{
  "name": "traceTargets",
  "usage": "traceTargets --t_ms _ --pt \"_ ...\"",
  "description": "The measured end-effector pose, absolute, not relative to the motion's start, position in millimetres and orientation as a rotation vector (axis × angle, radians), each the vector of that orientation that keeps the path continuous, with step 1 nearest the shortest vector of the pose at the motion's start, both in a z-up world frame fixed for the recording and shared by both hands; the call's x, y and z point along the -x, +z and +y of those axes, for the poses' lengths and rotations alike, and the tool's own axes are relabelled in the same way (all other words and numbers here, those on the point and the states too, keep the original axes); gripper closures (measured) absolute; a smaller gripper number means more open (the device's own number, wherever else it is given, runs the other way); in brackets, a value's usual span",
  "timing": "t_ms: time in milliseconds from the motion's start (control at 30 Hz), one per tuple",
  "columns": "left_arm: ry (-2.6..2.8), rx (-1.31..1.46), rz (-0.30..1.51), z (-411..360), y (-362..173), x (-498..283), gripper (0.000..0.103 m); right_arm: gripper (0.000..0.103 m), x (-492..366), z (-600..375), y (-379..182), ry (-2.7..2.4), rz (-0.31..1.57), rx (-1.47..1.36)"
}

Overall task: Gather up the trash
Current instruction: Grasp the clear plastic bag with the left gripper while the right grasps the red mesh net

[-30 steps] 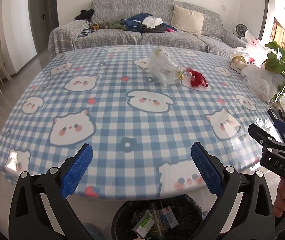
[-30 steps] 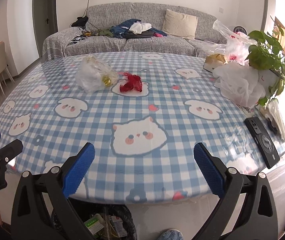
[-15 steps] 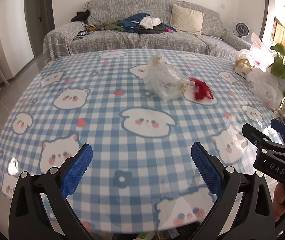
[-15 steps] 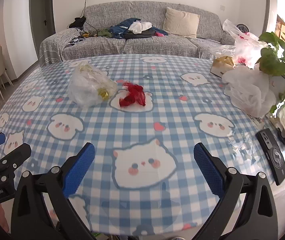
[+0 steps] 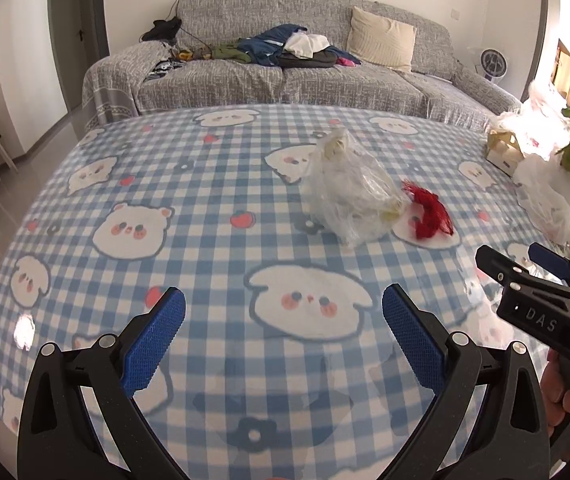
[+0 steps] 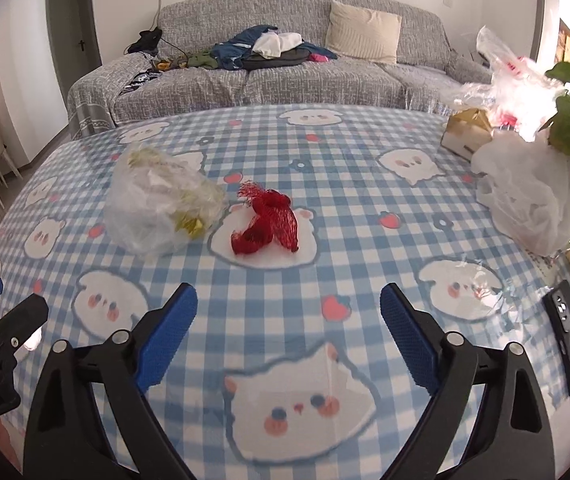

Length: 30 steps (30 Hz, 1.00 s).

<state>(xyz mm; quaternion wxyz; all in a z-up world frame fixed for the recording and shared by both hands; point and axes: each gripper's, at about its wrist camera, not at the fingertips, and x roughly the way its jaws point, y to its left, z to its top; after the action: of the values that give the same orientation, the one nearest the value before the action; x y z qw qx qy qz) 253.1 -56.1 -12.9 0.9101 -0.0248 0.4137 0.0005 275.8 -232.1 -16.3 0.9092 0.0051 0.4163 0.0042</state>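
Red mesh netting (image 6: 265,220) and the clear plastic bag (image 6: 161,204) touching its left lie mid-table on the checked cloth (image 6: 325,184), and we judge ourselves mid-approach, left gripper (image 5: 283,340) and right gripper (image 6: 288,334) both wide and empty, next needing to reach forward and close on one piece.

Glossy checked cloth cover on the surface (image 6: 365,208)
Crinkled clear plastic bag (image 6: 157,204); red mesh netting (image 6: 267,222); tongs' blue pads (image 6: 169,336) finely textured
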Motion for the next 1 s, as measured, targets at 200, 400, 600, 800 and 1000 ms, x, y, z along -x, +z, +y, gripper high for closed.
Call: traceTargets --t_ms 200,400,600,800,1000 --pt "0.001 0.058 0.861 -52.8 -16.7 -278.6 0.006 0.026 -306.4 -236.8 -22.8 0.021 0.886 -0.068" --pt "-0.006 0.064 0.861 -53.0 -19.4 -300.4 0.006 0.035 -334.8 -231.1 -32.2 0.030 0.909 -0.076" --pt "-0.020 0.063 0.862 -53.6 -21.4 -321.6 0.006 0.050 -358.2 -232.8 -49.6 0.021 0.950 -0.094" --pt "-0.038 0.083 0.866 -56.1 -23.7 -338.3 0.006 0.081 -362.0 -235.4 -57.4 0.030 0.951 -0.071" --pt "-0.075 0.088 0.863 -74.0 -20.8 -355.3 0.006 0.097 -355.4 -242.9 -50.4 0.027 0.935 -0.060"
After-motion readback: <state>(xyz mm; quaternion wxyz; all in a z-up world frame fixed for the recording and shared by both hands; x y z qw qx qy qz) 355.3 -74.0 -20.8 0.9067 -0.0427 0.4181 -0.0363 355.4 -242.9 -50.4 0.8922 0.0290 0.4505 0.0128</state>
